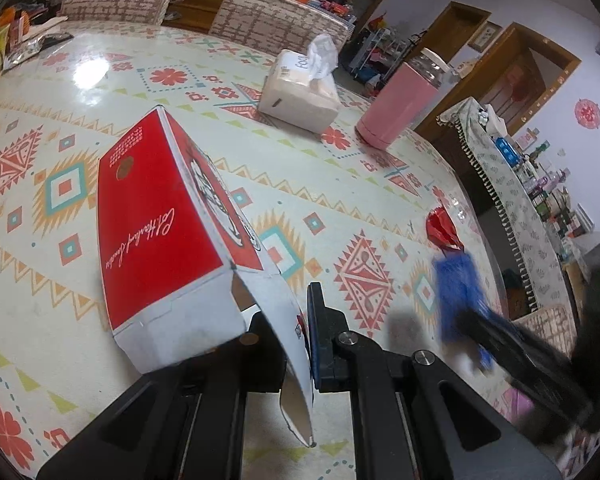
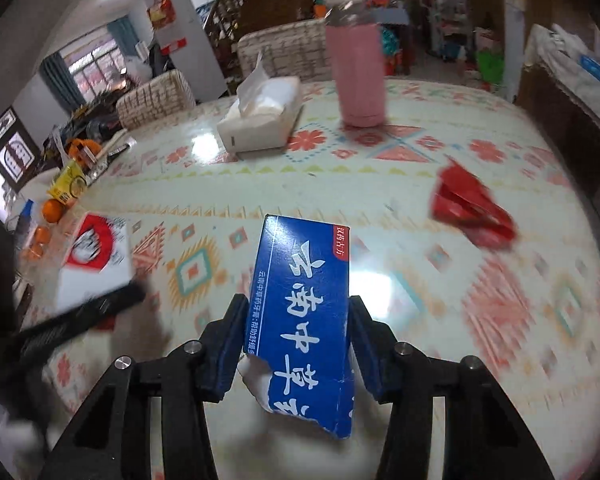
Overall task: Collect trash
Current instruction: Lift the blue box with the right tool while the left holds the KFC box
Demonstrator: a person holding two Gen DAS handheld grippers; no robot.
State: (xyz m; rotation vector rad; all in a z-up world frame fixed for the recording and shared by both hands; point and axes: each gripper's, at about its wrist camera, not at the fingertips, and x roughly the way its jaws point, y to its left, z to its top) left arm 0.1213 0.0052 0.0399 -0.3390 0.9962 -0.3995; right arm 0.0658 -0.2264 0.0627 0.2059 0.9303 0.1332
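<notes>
Three pieces of trash show on the patterned table: one red-and-white carton, one blue box and one crumpled red wrapper.

The left gripper is pinched narrow on the carton's open white flap; the flap passes between the two pads. The carton's long axis runs away from that gripper, its closed red end pointing up and to the far left, tilted off the tabletop.

The right gripper holds the blue box, with a pad at each long side and the jaws about half closed. The box's long axis lies along the fingers, its intact end pointing toward the far side of the table, its torn end nearest the camera. In the left wrist view this gripper and box are a blur to the right.

The wrapper lies loose near the table's right edge, well apart from both grippers.

Farther back stand one white tissue pack and one pink bottle, near each other.
</notes>
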